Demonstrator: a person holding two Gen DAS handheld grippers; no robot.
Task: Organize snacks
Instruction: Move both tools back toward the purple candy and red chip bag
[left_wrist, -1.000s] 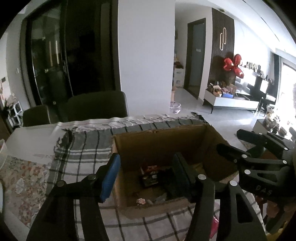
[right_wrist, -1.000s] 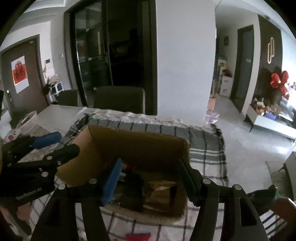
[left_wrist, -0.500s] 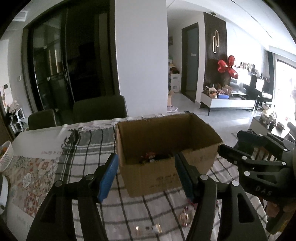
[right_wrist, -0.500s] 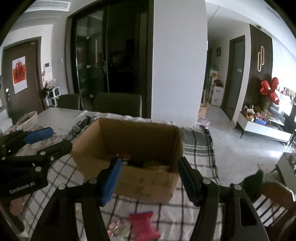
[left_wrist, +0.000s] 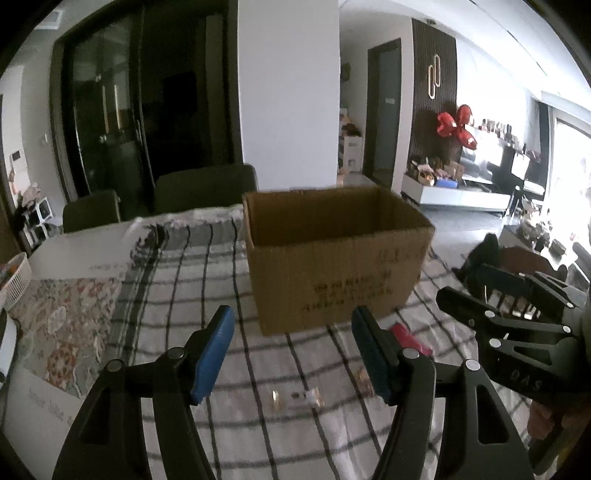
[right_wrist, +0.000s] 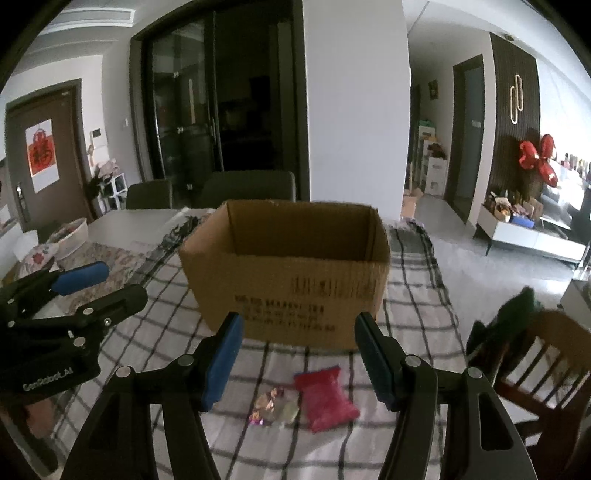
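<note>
Left wrist view: left hand-held gripper (left_wrist: 291, 354) is spread wide w/ nothing between its blue pads, hovering over the checked cloth (left_wrist: 177, 295) on the tabletop. Cardboard box (left_wrist: 332, 258) stands upright ahead, top open. Small clear-wrapped candy (left_wrist: 297, 398) lies on the cloth betw. the fingers; red snack pack (left_wrist: 410, 339) sits just right of the right finger. Right hand-held gripper (left_wrist: 480, 291) at the right edge, also spread, empty.

Right wrist view: right hand-held gripper (right_wrist: 299, 354) parted, holding nothing. Box (right_wrist: 288, 273) ahead. Red snack pack (right_wrist: 325, 397) & a shiny candy cluster (right_wrist: 271, 406) lie side by side on the cloth, near the box front.
</note>
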